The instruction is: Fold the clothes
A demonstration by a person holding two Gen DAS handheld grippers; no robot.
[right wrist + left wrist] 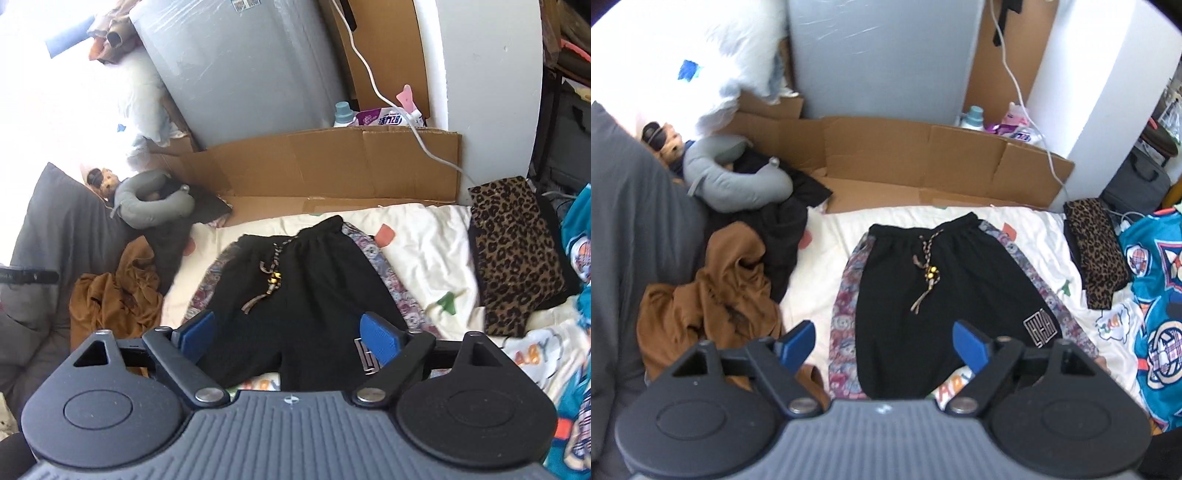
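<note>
Black shorts with patterned side stripes and a braided drawstring lie flat on the white printed sheet, waistband at the far end. The same shorts fill the middle of the right wrist view. My left gripper hovers open above the shorts' near hem, blue pads wide apart, holding nothing. My right gripper is also open over the lower part of the shorts, empty. A folded leopard-print garment rests to the right of the shorts, and it also shows in the left wrist view.
A crumpled brown garment and black clothing pile up on the left, by a grey neck pillow. Teal printed fabric covers the right edge. Flattened cardboard and a white cable stand behind the bed.
</note>
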